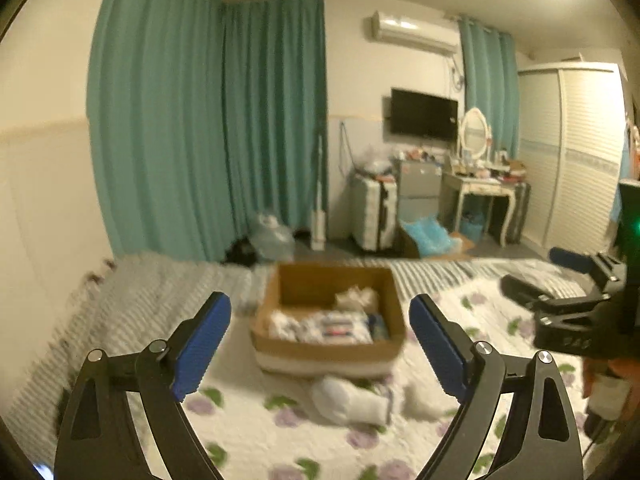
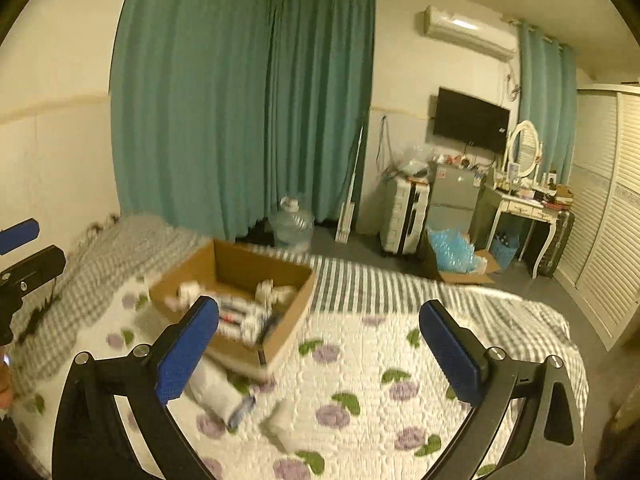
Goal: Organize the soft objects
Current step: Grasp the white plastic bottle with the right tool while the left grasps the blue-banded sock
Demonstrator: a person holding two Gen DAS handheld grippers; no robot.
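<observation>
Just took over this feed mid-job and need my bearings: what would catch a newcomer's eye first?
The open cardboard box sitting on the flowered quilt, already holding several rolled soft items. In front of the box, two white rolled bundles lie loose on the quilt. Both tongs, left and right, are spread wide and empty, and teal curtains fill the wall behind the bed.

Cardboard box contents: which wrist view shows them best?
Left wrist. The cardboard box sits centred between the open fingers, its interior unobstructed, though blurred. In the right wrist view the box lies off to the left, and the right hand-held gripper finger covers part of the contents.
</observation>
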